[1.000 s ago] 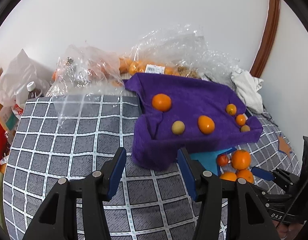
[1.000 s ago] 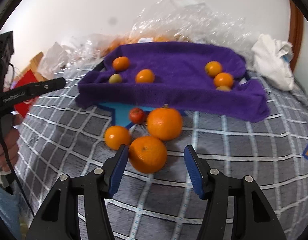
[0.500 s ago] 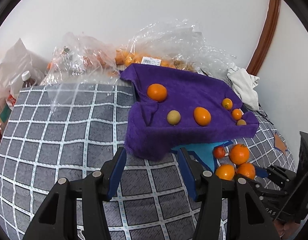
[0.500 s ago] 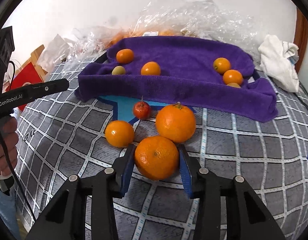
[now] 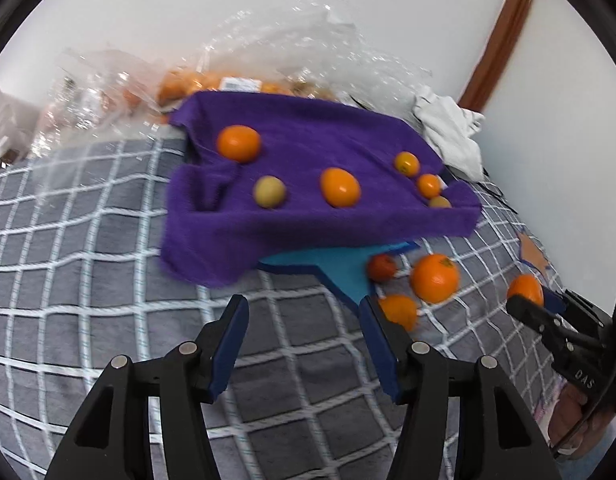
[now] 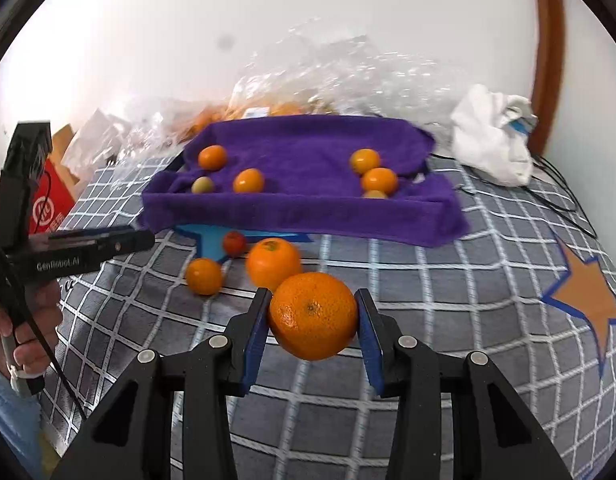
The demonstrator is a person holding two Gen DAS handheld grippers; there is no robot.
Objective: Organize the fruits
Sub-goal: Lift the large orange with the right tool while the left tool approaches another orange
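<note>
— Right wrist view: what is in the right gripper?
— An orange, pinched between both pads, lifted above the checked blanket, near the purple towel.
— And the left gripper?
— Fingers spread wide, holding nothing.

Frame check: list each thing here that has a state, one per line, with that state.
Right gripper: shut on large orange.
Large orange: gripped, apparently lifted off the grey checked bedspread.
Left gripper: open, holding nothing.
Purple towel-lined tray: holds six small fruits.
Three loose orange fruits and one small red fruit: resting on the bedspread.
Clear plastic bags: crumpled behind the tray.
</note>
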